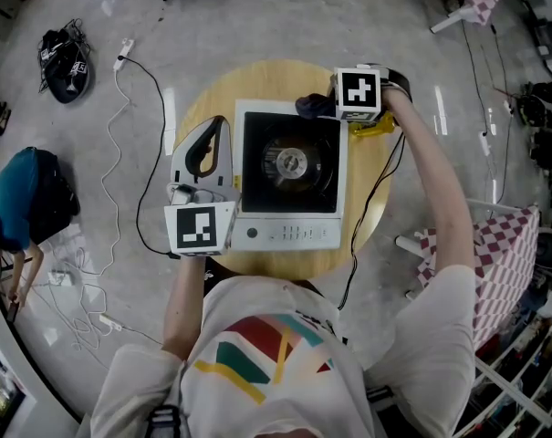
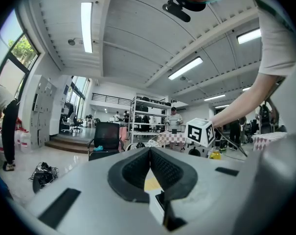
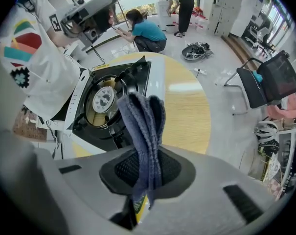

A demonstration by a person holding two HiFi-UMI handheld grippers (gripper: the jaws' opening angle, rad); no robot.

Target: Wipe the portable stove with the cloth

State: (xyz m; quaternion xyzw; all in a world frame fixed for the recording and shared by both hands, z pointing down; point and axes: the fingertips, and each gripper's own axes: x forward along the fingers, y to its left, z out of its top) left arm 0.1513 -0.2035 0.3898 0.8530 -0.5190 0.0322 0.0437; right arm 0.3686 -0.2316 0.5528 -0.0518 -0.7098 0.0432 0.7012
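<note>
Starting with the head view: portable stove (image 1: 291, 175) sits on the middle of a round wooden table (image 1: 274, 74), control panel toward the person. Right gripper (image 1: 330, 106) is over the stove's far right corner, with the dark blue cloth (image 1: 310, 107) bunched at its tip and lying on that corner. Left gripper (image 1: 217, 130) lies along the stove's left side, just beside its edge, well apart from the cloth.

Left gripper view: left gripper (image 2: 149, 152) has its padded fingers pressed together at the tips, with nothing between them. Only a sliver of yellow table shows through the gap behind the tips.

Right gripper view: right gripper (image 3: 147, 166) pinches the cloth (image 3: 142, 124) between both pads. The folded cloth stands out past the fingertips. Beyond it lie the stove (image 3: 106, 99), its burner ring left of the cloth, and the table (image 3: 187, 109).
</note>
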